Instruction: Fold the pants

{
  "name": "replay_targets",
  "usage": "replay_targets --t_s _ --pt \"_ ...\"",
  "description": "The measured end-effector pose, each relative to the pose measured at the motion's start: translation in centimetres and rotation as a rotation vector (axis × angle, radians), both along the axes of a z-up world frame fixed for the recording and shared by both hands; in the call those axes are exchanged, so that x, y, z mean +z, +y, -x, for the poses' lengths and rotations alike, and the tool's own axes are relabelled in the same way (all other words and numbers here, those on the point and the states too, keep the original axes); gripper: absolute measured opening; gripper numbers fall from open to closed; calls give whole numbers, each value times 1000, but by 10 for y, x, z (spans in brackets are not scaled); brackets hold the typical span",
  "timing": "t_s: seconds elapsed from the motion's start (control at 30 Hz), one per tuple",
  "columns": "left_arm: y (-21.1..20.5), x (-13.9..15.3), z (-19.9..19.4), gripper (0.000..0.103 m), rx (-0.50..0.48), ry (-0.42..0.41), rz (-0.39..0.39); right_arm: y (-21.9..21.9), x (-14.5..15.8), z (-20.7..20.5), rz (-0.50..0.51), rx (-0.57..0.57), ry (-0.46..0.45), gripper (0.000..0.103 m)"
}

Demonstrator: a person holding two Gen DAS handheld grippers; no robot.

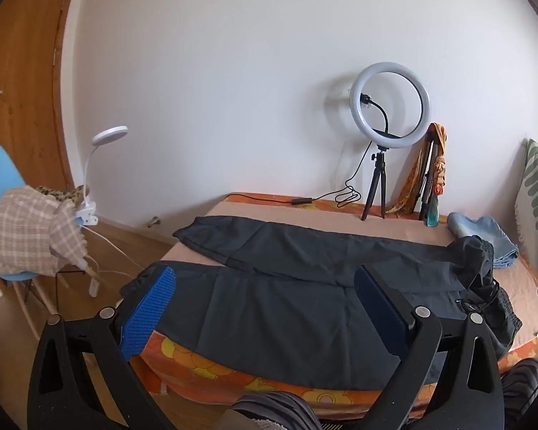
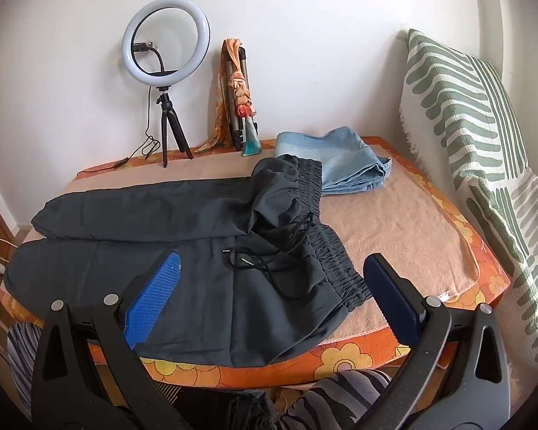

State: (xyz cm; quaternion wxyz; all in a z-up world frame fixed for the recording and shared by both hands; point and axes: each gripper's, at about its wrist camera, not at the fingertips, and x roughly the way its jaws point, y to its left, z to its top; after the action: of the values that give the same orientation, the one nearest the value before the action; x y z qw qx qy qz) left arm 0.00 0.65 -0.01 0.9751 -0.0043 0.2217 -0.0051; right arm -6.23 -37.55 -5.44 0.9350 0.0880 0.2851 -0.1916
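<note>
- Pants (image 2: 168, 236), dark grey, lie spread on the towel-covered surface (image 2: 405, 222), legs side by side and apart, waistband (image 2: 326, 251) rumpled with its drawstring loose.
- No fold looks started; I'd judge this the opening step, and the next move calls for gripping one leg to lay it over the other.
- Left claw (image 1: 265, 308) hovers over the near leg, fingers wide apart, holding nothing.
- Right claw (image 2: 272, 297) hangs above the waistband end, equally spread and empty.

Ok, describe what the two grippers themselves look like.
The left gripper and right gripper look alike: black plastic scissor-style arms with round silver rivets, and long flat fingers faced with blue, finely ridged pads. No cables, markings or sleeves show.
</note>
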Motion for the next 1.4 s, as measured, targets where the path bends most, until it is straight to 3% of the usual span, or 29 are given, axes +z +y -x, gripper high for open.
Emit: replay_targets --t_s 1.4 --pt "-2 7 -1 100 0 -10 -6 9 0 -4 11 1 -2 103"
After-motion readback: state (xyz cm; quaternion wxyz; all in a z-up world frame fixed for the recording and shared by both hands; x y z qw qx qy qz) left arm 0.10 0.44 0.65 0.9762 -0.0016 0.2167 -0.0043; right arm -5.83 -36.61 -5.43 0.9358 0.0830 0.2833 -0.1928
